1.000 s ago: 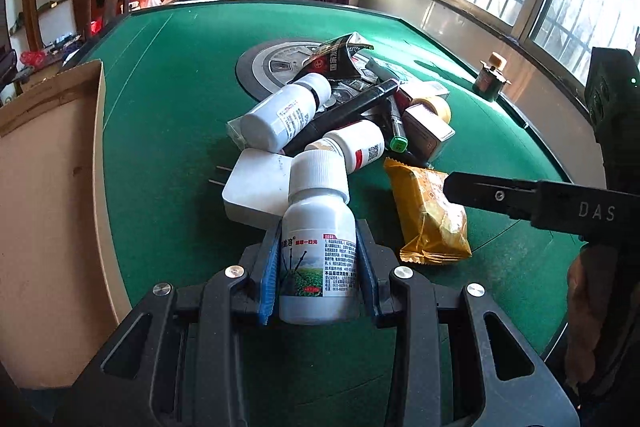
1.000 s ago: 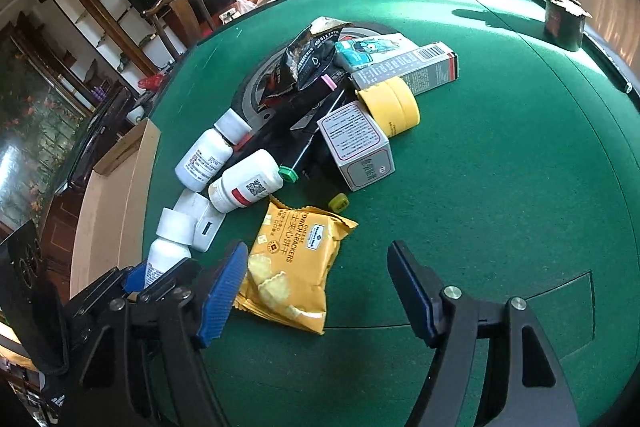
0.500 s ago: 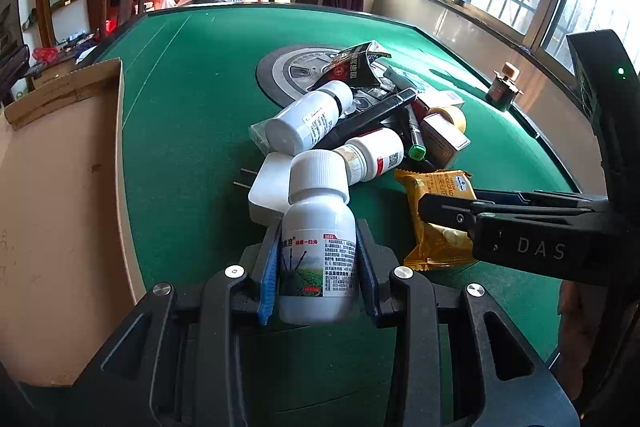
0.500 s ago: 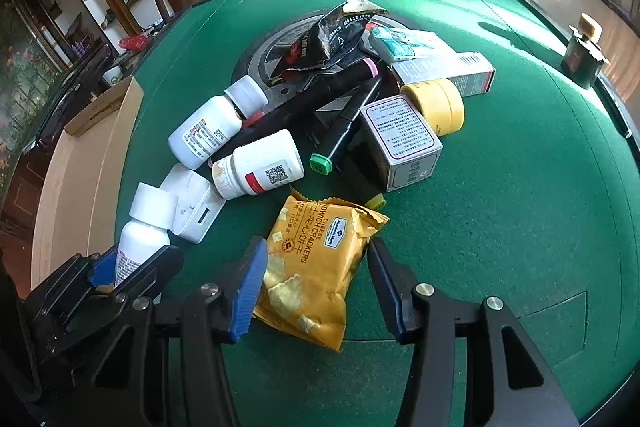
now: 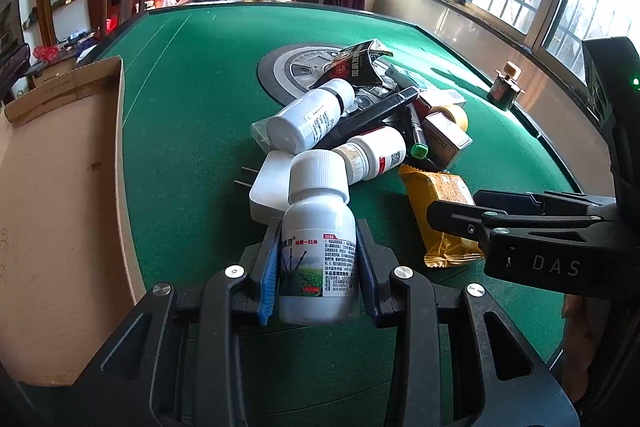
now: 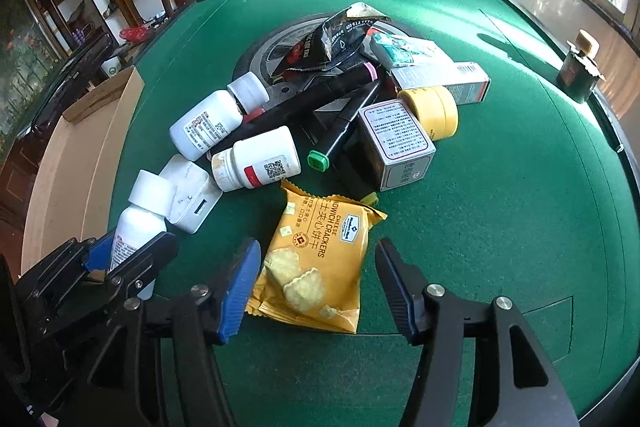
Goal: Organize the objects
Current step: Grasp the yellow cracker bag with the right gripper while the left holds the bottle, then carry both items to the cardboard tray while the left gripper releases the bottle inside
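My left gripper (image 5: 318,259) is shut on a white pesticide bottle (image 5: 318,239) with a white cap, held upright just above the green table; it also shows in the right wrist view (image 6: 140,219). My right gripper (image 6: 314,267) is open, its fingers on either side of a yellow cracker packet (image 6: 320,251) lying flat on the felt; the pads do not touch it. The packet also shows in the left wrist view (image 5: 440,211). A pile holds two white pill bottles (image 6: 208,121) (image 6: 260,163), a white charger (image 6: 188,193), markers, boxes and a yellow tape roll (image 6: 434,111).
An open cardboard box (image 5: 60,163) stands at the table's left edge. A grey disc (image 5: 296,71) is set in the table's middle under the pile. A small dark bottle (image 6: 578,69) stands at the far right edge. Chairs stand behind the table.
My right gripper has moved forward over the cracker packet and narrowed around it. My left gripper keeps hold of the bottle, shifted slightly away from the pile.
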Motion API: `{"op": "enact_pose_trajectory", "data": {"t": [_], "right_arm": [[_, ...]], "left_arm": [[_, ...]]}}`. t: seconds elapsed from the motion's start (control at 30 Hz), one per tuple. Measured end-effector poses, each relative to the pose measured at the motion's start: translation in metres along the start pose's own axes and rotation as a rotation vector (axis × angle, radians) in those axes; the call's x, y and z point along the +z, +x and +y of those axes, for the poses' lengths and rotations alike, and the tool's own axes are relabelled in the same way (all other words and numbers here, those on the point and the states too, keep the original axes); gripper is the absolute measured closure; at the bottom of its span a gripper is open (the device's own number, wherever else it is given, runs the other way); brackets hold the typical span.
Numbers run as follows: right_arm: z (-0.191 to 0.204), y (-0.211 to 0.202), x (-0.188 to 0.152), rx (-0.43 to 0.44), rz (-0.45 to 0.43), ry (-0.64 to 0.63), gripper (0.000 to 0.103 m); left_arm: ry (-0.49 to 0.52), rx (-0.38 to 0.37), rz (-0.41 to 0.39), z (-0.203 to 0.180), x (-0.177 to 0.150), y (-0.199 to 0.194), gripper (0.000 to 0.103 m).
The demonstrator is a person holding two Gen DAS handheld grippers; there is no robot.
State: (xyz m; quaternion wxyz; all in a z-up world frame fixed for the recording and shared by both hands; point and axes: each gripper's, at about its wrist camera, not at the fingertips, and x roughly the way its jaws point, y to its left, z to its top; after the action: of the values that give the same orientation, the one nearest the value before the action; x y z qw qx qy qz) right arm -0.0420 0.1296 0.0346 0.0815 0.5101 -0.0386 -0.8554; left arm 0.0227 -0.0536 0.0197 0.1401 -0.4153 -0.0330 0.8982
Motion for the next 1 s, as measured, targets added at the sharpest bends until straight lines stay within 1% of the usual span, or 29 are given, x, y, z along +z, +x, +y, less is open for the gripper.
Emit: {"op": "enact_pose_trajectory", "data": {"t": [0.2, 0.27, 0.33, 0.57, 0.7, 0.87, 1.0], "right_arm": [[-0.007, 0.013, -0.003, -0.014, 0.016, 0.037, 0.044], [-0.009, 0.012, -0.004, -0.016, -0.002, 0.044, 0.055], [-0.01, 0.011, -0.005, -0.005, -0.008, 0.036, 0.058], [-0.014, -0.004, -0.009, 0.009, -0.054, 0.03, 0.058], [-0.013, -0.014, -0.013, 0.016, -0.076, 0.026, 0.058], [-0.006, -0.028, -0.013, 0.033, -0.104, -0.001, 0.058], [0.009, -0.038, -0.008, 0.06, -0.118, -0.048, 0.058]], "left_arm": [[0.002, 0.001, 0.003, 0.0, 0.0, 0.0, 0.069], [0.002, 0.001, 0.004, 0.001, -0.001, 0.001, 0.069], [0.003, 0.002, 0.004, 0.0, -0.001, 0.0, 0.069], [0.004, -0.004, -0.009, 0.0, -0.001, -0.003, 0.069], [-0.005, 0.001, -0.04, 0.002, -0.001, -0.011, 0.069], [-0.047, -0.006, -0.078, 0.009, -0.005, -0.031, 0.069], [-0.076, 0.016, -0.119, 0.021, -0.006, -0.055, 0.069]]}}
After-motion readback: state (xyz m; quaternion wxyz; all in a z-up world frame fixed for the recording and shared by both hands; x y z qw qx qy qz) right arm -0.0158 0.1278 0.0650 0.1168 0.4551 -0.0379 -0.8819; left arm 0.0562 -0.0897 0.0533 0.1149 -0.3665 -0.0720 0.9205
